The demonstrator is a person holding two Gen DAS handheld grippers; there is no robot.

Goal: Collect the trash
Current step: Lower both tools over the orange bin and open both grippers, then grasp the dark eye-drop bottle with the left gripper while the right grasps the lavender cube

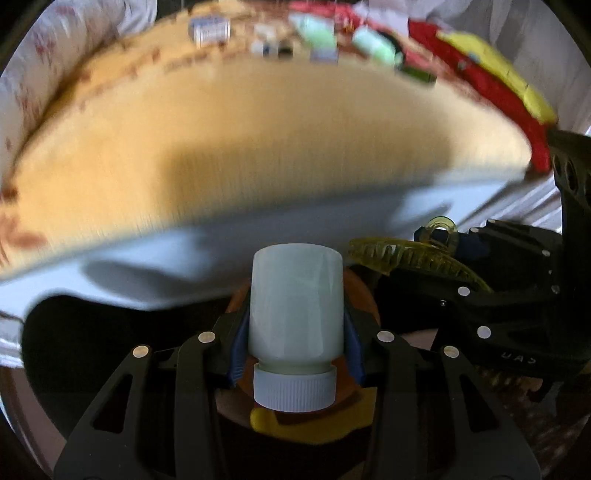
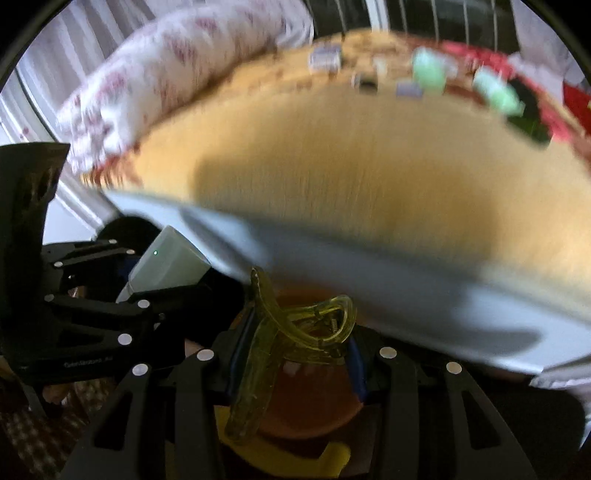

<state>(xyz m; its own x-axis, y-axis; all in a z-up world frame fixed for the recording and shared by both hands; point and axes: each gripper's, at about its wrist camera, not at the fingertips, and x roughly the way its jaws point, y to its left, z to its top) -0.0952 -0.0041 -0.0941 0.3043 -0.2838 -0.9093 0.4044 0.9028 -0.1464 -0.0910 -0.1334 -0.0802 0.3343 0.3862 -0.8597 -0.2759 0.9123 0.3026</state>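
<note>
My left gripper (image 1: 295, 325) is shut on a white plastic bottle (image 1: 295, 306), its ribbed cap (image 1: 294, 389) pointing toward the camera. My right gripper (image 2: 291, 350) is shut on a translucent yellow hair claw clip (image 2: 266, 347). Both hang over an orange bin with a yellow rim (image 2: 310, 413), also visible under the bottle in the left wrist view (image 1: 317, 428). The right gripper with its clip (image 1: 406, 254) shows at the right of the left wrist view. The left gripper with the bottle (image 2: 166, 262) shows at the left of the right wrist view.
A bed with a yellow cover (image 1: 258, 140) and pale blue edge (image 1: 258, 229) lies ahead, blurred. Small packets and pale green items (image 1: 317, 33) lie at its far side, with red and yellow cloth (image 1: 491, 81). A floral pillow (image 2: 166, 66) sits at left.
</note>
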